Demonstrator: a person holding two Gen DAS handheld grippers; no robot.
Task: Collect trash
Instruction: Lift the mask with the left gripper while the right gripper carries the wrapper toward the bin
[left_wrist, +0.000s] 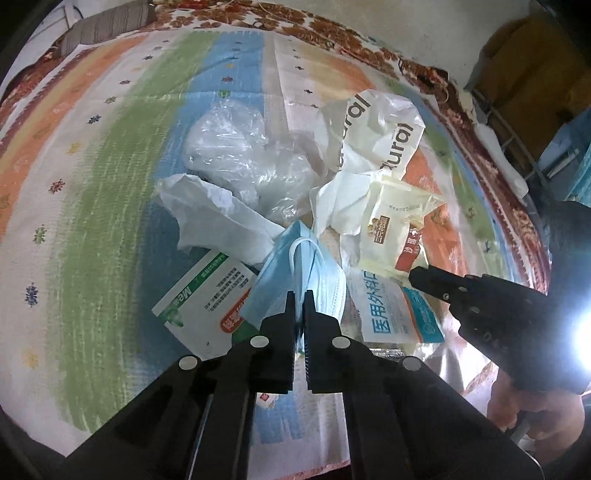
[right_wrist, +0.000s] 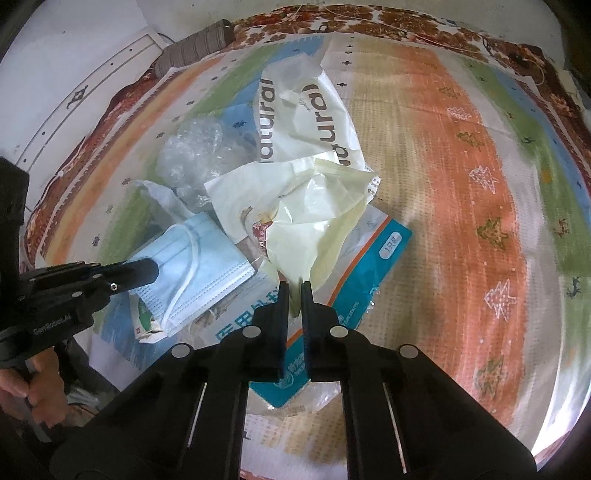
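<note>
Centrally, a heap of trash lies on a striped, colourful bedspread (left_wrist: 110, 155). The left tongs (left_wrist: 300, 295) are pressed together on the near edge of a blue face mask (left_wrist: 295, 266), which rests on a green-and-white carton (left_wrist: 207, 291). Just to its right, the right tongs (right_wrist: 294, 286) pinch the lower edge of a pale yellow snack wrapper (right_wrist: 314, 218); that wrapper lies over a blue-and-white mask packet (right_wrist: 373, 266). Behind them sit a crumpled white tissue (left_wrist: 207, 214), a clear plastic bag (left_wrist: 236, 147) and a white bag printed "natural" (right_wrist: 314, 110). A hand (right_wrist: 22, 376) grips the left handle at the frame edge.
</note>
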